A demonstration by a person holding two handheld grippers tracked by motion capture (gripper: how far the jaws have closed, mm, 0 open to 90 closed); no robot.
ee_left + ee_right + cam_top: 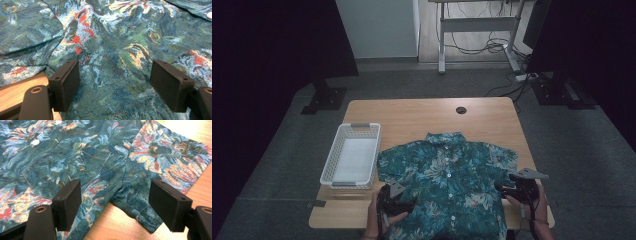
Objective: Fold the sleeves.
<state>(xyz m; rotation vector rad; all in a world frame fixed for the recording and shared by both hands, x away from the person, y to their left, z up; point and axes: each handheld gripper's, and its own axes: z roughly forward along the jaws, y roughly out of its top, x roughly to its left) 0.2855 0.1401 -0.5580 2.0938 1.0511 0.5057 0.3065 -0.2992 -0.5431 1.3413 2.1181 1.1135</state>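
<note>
Your floral shirt [447, 185] lies flat on the tabletop [412, 112], its hem cut off at the near edge. Both jaws stand wide, gripping nothing: left hand-held gripper [115, 85] over wrinkled fabric, right hand-held gripper [113, 205] at the sleeve edge. Bare wood lies beyond the collar; a white basket [328, 165] sits just left.
</note>
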